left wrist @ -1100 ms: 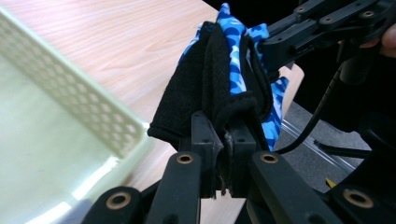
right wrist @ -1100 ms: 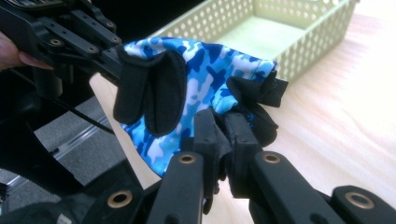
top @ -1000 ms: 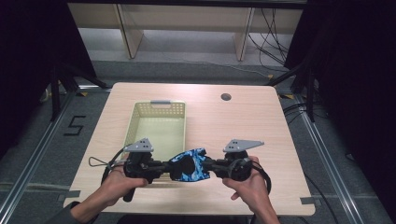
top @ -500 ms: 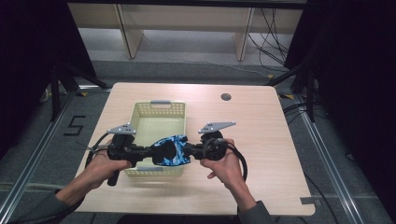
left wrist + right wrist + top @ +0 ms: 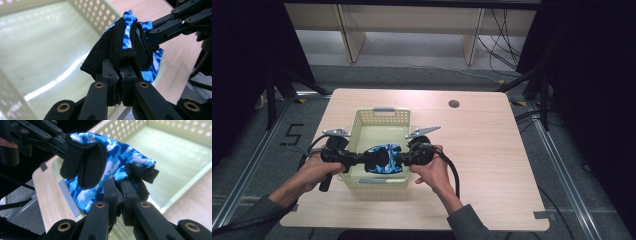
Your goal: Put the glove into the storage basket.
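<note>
Blue camouflage-patterned fabric glove with black trim (image 5: 383, 159) hanging over the pale green perforated plastic basket (image 5: 380, 115) and hiding part of its floor near the front wall, glove edges disappearing between both pairs of black jaws, person's sleeves running off the high view's bottom edge

Overhead light is falling evenly on the surface (image 5: 492, 165) in the middle of the high view, while both side edges of the frame are sinking into near black. The picture is looking soft throughout. In the left gripper view, a bright curved streak of glare is running across the basket (image 5: 37, 57) floor at lower left, and the near wall is blurring. In the right gripper view, the glove (image 5: 110, 167) is staying sharp while the upper right is washing out.
</note>
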Tool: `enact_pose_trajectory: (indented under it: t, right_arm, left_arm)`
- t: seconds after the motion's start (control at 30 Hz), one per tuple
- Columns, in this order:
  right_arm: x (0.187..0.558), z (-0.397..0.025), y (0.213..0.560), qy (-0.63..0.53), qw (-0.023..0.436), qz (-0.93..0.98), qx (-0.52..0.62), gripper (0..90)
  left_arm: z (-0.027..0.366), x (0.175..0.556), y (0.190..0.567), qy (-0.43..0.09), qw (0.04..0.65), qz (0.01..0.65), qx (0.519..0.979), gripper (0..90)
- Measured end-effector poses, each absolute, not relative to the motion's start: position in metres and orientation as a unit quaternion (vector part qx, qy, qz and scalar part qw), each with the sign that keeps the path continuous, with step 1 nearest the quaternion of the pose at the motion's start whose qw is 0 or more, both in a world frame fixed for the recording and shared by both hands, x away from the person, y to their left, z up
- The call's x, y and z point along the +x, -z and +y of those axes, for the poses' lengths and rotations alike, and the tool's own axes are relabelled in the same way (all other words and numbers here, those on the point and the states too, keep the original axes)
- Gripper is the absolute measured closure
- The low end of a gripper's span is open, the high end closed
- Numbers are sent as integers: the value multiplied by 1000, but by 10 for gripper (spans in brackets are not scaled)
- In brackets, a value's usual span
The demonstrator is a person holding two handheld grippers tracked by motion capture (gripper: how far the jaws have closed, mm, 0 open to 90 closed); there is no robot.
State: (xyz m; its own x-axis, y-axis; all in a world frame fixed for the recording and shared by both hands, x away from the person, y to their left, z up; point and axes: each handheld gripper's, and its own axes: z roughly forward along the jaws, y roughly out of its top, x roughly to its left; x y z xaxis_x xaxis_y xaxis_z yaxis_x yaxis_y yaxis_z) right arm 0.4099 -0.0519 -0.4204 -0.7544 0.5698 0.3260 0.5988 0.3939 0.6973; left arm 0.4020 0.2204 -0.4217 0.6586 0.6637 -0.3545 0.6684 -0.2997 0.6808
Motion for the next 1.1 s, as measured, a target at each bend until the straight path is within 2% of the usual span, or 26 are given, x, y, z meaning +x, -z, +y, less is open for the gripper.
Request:
enact_pose_trajectory:
  t: [0.33,0.63,0.8,0.87,1.0,1.1]
  right_arm:
    - [421,-28,445,372,23,-858,-353,854]
    - [426,-16,452,332,26,-876,-349,850]
    - [427,-11,454,313,22,-883,-349,846]
    - [427,-10,454,305,21,-884,-354,844]
    - [427,-10,455,306,19,-885,-351,840]
    - [428,-12,455,304,21,-882,-359,837]
  left_arm:
    - [225,412,445,12,387,436,812,842]
    - [223,414,453,8,351,431,832,812]
    - [220,415,451,-12,327,423,845,730]
    - [222,417,448,-7,310,409,858,662]
    - [226,418,442,2,301,425,854,504]
    - [230,417,436,-11,297,426,855,485]
